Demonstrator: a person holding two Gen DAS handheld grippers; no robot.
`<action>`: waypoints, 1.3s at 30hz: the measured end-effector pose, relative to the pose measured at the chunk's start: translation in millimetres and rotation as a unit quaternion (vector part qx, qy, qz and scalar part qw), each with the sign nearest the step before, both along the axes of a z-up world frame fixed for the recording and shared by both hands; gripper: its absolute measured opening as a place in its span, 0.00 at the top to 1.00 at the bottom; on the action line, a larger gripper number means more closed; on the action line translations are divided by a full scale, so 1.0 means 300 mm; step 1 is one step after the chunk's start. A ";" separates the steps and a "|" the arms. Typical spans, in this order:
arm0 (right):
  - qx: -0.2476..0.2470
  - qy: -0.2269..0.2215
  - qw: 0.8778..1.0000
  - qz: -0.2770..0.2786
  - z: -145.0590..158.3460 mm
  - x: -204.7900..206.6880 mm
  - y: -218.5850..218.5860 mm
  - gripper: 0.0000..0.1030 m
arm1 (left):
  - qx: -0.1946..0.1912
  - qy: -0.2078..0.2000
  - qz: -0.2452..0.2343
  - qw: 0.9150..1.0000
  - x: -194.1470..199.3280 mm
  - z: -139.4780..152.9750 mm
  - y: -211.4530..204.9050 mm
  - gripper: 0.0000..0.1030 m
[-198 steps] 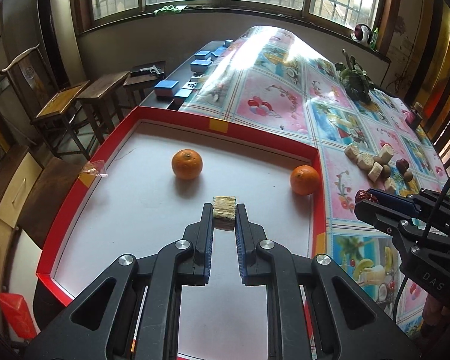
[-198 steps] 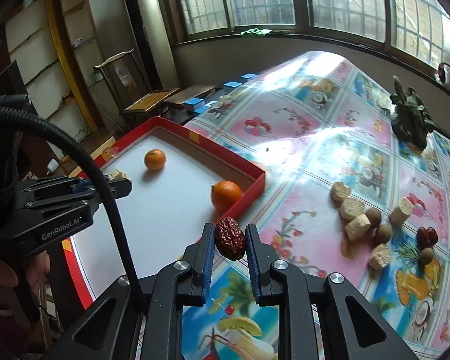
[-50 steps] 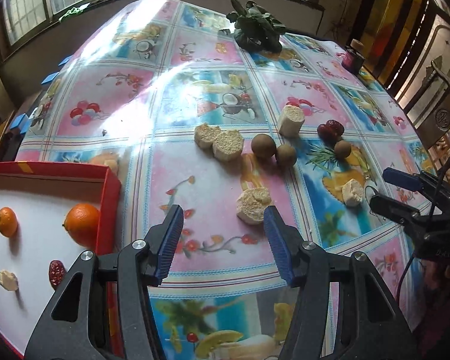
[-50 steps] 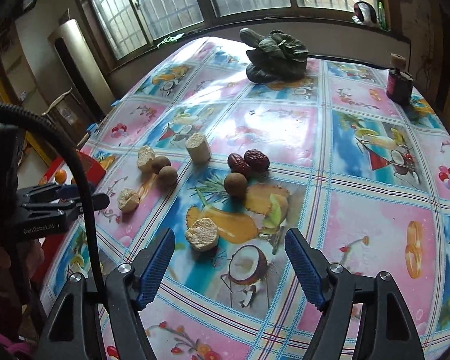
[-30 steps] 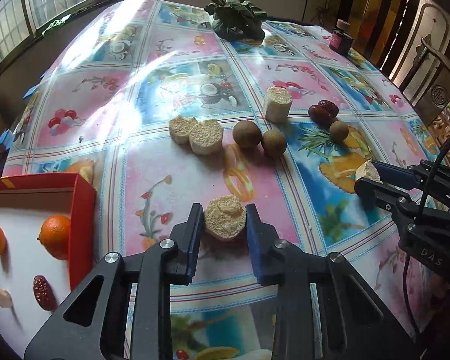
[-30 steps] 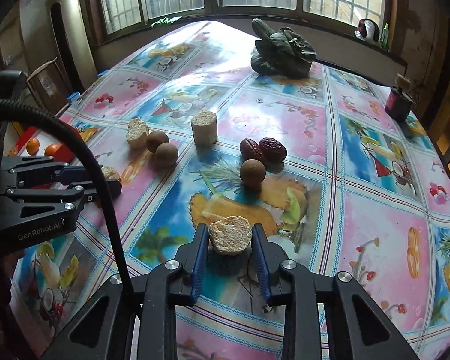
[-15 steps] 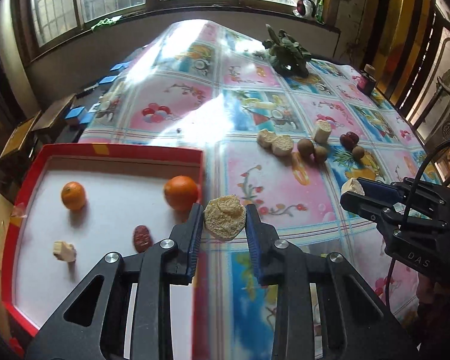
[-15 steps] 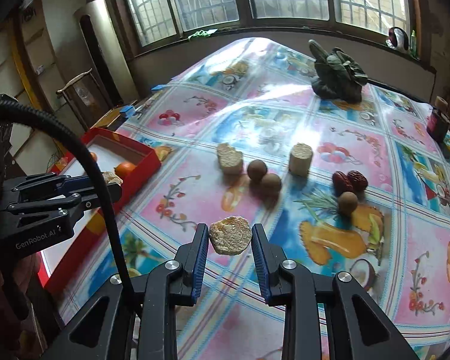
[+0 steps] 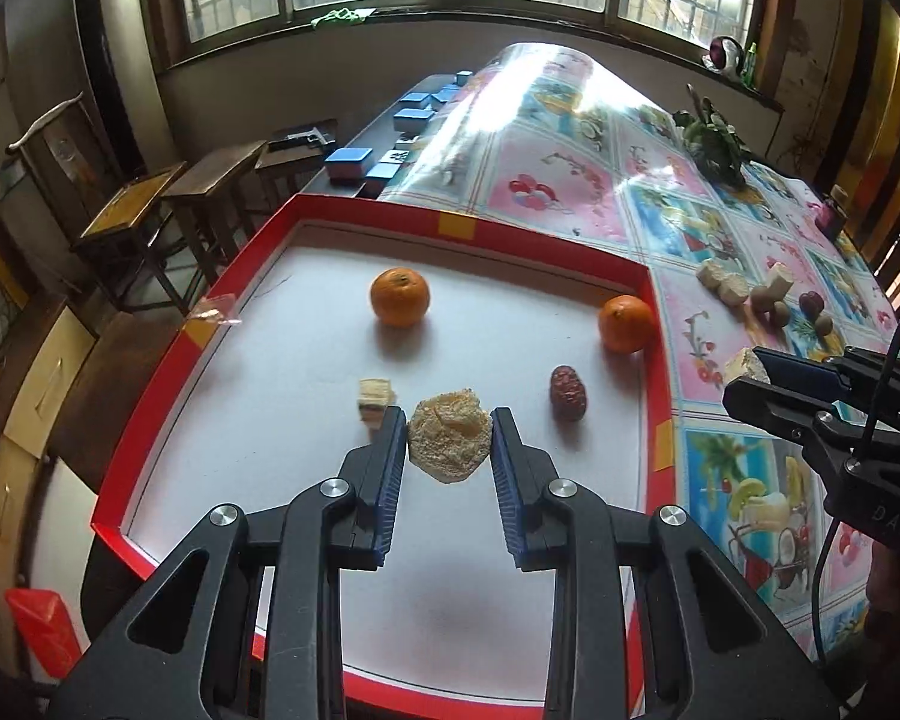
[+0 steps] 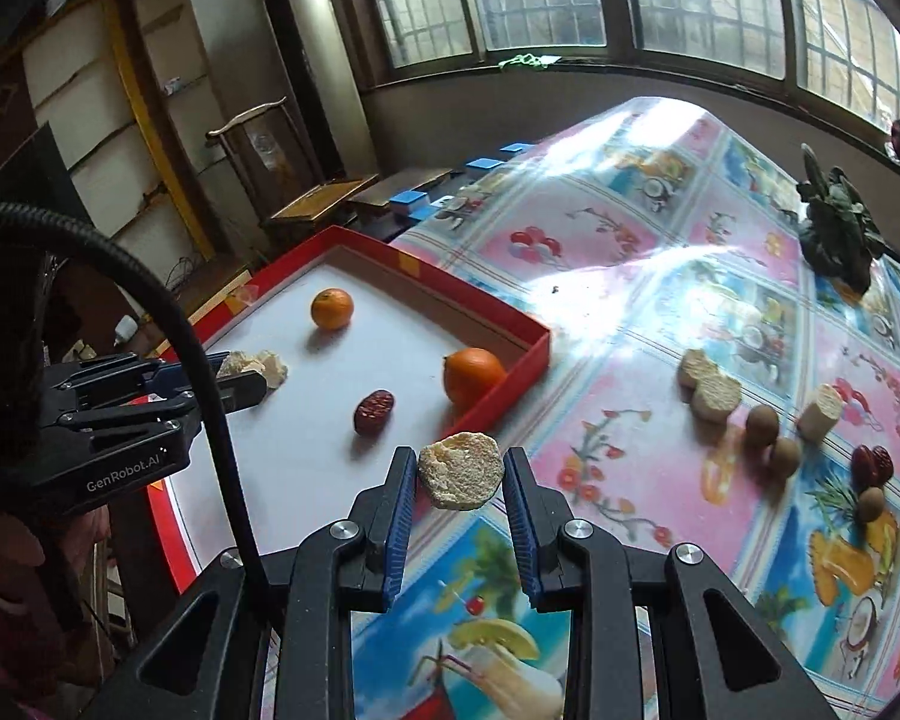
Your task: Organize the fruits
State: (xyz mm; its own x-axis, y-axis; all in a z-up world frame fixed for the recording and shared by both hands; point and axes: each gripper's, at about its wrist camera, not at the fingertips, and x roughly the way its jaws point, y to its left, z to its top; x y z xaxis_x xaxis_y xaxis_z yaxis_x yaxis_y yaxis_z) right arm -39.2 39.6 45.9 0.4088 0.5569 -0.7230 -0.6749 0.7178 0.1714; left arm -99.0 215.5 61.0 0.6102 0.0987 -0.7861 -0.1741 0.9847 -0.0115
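My left gripper [image 9: 449,445] is shut on a round beige fruit slice [image 9: 449,443] and holds it over the white floor of the red-rimmed tray [image 9: 468,228]. In the tray lie two oranges [image 9: 399,296] [image 9: 625,315], a red date [image 9: 568,393] and a small beige chunk [image 9: 376,398]. My right gripper [image 10: 461,480] is shut on another beige slice [image 10: 461,471], above the tablecloth just outside the tray's right rim [image 10: 513,378]. It also shows in the left wrist view [image 9: 750,375]. The left gripper also shows in the right wrist view [image 10: 252,375].
More beige slices [image 10: 708,387], brown round fruits [image 10: 762,426] and red dates [image 10: 870,462] lie on the patterned tablecloth to the right. A dark leafy bundle [image 10: 840,228] sits at the far end. Chairs [image 9: 132,222] and blue boxes [image 9: 348,162] stand beyond the tray.
My left gripper has moved with its slice from over the tray's right rim to over the tray's floor. My right gripper has carried its slice closer to the tray.
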 end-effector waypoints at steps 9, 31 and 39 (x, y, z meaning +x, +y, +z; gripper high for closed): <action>-0.030 0.011 0.997 0.070 -0.063 -0.044 0.232 0.73 | -0.002 0.009 0.034 0.999 -0.017 -0.054 0.095 0.73; 0.015 0.005 0.999 0.043 -0.094 -0.025 0.214 0.50 | 0.004 -0.014 0.077 0.997 -0.017 -0.060 0.107 0.49; 0.024 -0.018 0.999 -0.035 -0.012 -0.005 0.013 0.36 | 0.006 -0.033 0.056 0.998 0.004 -0.006 0.001 0.45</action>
State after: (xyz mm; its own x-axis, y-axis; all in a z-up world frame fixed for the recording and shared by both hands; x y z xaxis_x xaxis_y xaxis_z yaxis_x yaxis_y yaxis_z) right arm -40.8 43.4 42.3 0.4738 0.5596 -0.6800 -0.6291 0.7554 0.1833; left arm -97.9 215.8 59.3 0.6448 0.1785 -0.7432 -0.2829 0.9590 -0.0150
